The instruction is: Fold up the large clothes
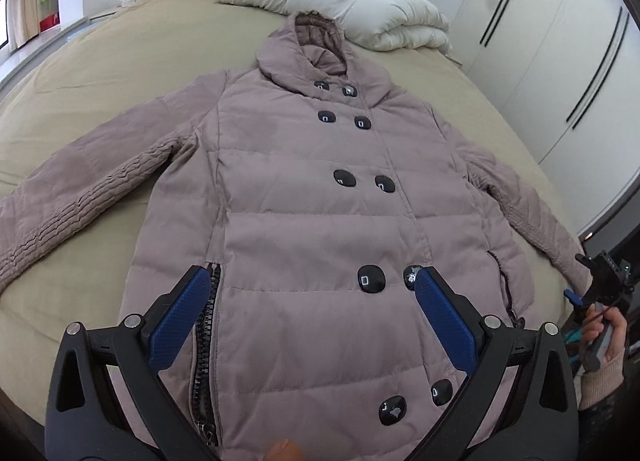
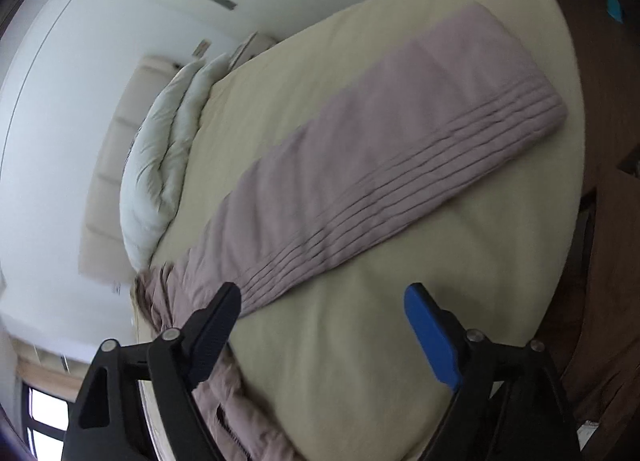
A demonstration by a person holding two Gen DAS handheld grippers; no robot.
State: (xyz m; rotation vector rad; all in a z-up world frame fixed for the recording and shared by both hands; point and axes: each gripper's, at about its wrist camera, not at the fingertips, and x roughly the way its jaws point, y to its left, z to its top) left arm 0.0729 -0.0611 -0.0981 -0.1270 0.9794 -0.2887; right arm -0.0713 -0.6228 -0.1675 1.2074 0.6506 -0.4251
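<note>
Plainly, in the left wrist view the padded coat (image 1: 312, 197) lay face up and fully spread on the bed (image 1: 120, 61), hood toward the pillow (image 1: 340, 9), both sleeves out to the sides. The left gripper (image 1: 312, 293) hovered over its lower front, fingers wide apart and holding nothing. In the right wrist view (blurred and tilted) the right gripper (image 2: 320, 301) stood with its fingers apart and empty, near one outstretched sleeve (image 2: 400, 157). No fold looked made yet; sleeves and body all remained to do.
</note>
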